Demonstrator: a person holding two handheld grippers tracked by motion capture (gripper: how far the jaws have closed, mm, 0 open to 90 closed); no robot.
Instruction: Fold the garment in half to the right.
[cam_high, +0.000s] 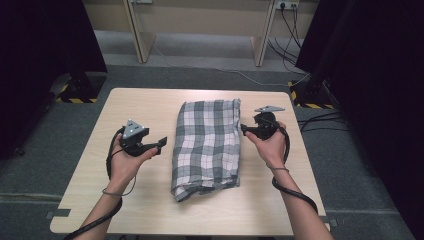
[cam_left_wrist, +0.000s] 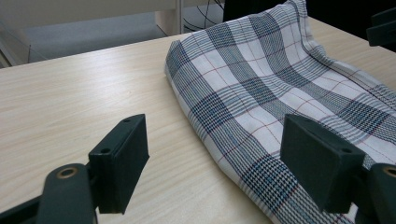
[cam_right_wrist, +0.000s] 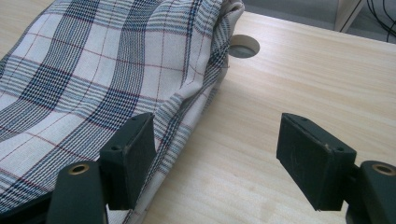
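Pale wood table (cam_high: 150, 200) lies bare along its near edge and down both sides of a folded checked cloth (cam_high: 207, 147), leaving open room where a person's two hands hold grippers level with the cloth's middle. At the left, the left gripper (cam_high: 161, 144) hovers just beside the cloth's left edge, apart from it; in the left gripper view its jaws stand wide apart with nothing between them, one over bare wood, the other over the fabric's border. At the right, the right gripper (cam_high: 243, 130) sits close to the cloth's right edge, jaws likewise spread and empty, straddling the layered hem. The cloth, white with dark blue-grey checks and thin red lines, lies as a long rectangle down the table's centre, its near end slightly rumpled. Beyond its far right corner, a round hole (cam_right_wrist: 244, 45) shows in the tabletop.
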